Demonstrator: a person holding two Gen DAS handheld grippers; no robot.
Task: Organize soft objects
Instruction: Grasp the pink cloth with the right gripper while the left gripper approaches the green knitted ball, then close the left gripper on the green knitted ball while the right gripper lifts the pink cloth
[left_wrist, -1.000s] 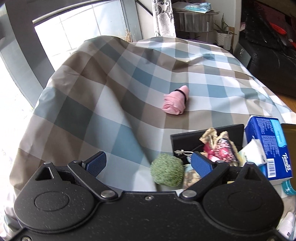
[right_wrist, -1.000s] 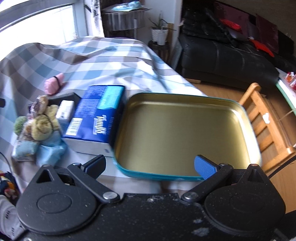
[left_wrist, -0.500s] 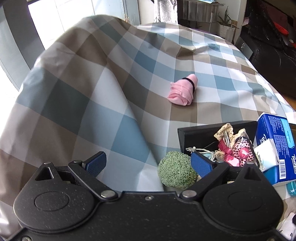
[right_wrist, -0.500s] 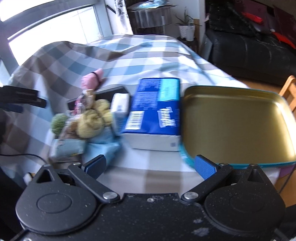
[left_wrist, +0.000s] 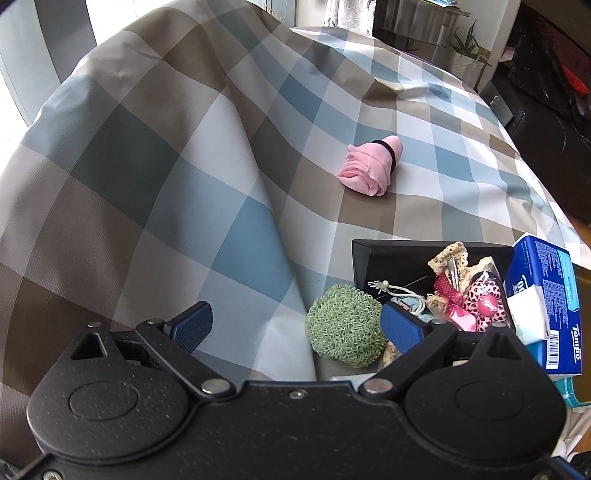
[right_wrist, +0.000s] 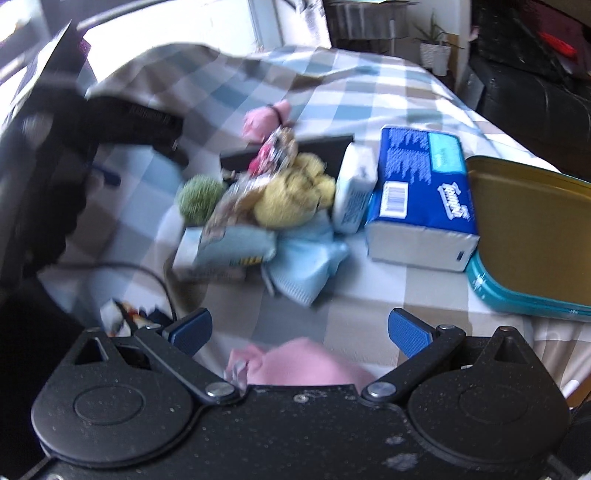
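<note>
A pink rolled cloth with a black band (left_wrist: 369, 168) lies on the checked tablecloth; it also shows in the right wrist view (right_wrist: 266, 117). A green knitted ball (left_wrist: 343, 325) sits beside a black box (left_wrist: 406, 254) heaped with soft items, and shows in the right wrist view (right_wrist: 201, 199). My left gripper (left_wrist: 295, 323) is open and empty, just short of the green ball. My right gripper (right_wrist: 299, 330) is open above the table's near edge, short of a yellow knitted piece (right_wrist: 291, 195) and a light blue cloth (right_wrist: 306, 262). A pink cloth (right_wrist: 295, 363) lies below it.
A blue tissue pack (right_wrist: 424, 192) stands between the soft pile and a gold tin tray with a teal rim (right_wrist: 524, 236). A small white tissue packet (right_wrist: 354, 192) leans on the pack. A black sofa (left_wrist: 554, 122) is beyond the table on the right. The tablecloth bulges up at left.
My right gripper has swung left from the gold tray to the soft pile, and the view is blurred. My left gripper has moved forward a little toward the green ball and pink roll.
</note>
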